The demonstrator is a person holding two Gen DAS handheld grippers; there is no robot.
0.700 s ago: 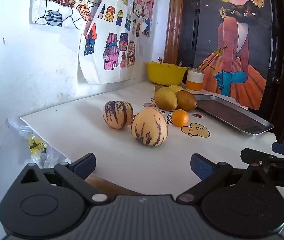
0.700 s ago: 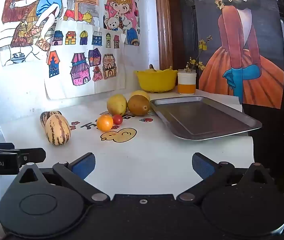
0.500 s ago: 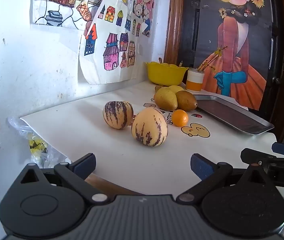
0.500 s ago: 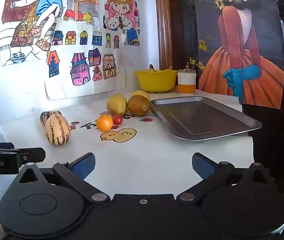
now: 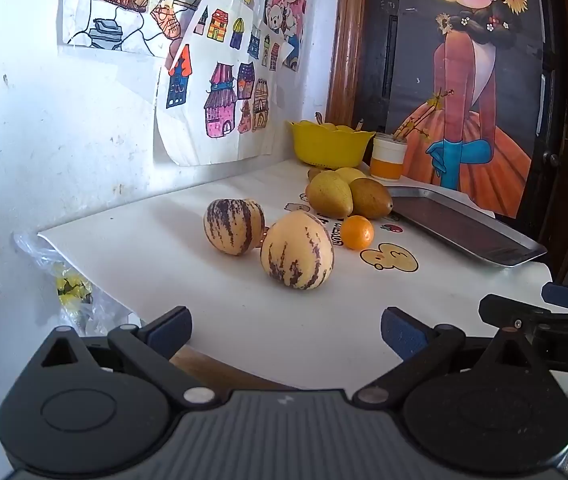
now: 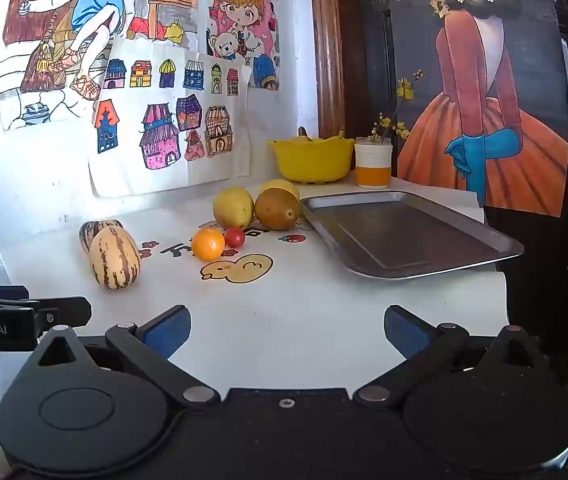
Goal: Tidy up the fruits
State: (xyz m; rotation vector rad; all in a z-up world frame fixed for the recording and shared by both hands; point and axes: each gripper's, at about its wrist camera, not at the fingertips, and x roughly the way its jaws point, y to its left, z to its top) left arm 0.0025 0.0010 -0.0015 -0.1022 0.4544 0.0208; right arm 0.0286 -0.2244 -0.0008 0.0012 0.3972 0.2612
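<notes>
Above the white table (image 6: 284,320), both hand-held grippers hang tilted down, spread wide

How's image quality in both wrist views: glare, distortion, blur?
Left wrist: the wall is blown out white, fisheye bends the door frame, and the fruit is sharp. Right wrist: glare washes the wall, corners vignette black, and the tray is crisp with soft reflections.

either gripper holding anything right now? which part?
Nothing held. Left gripper and right gripper both stand open and empty, short of the fruit.
</notes>
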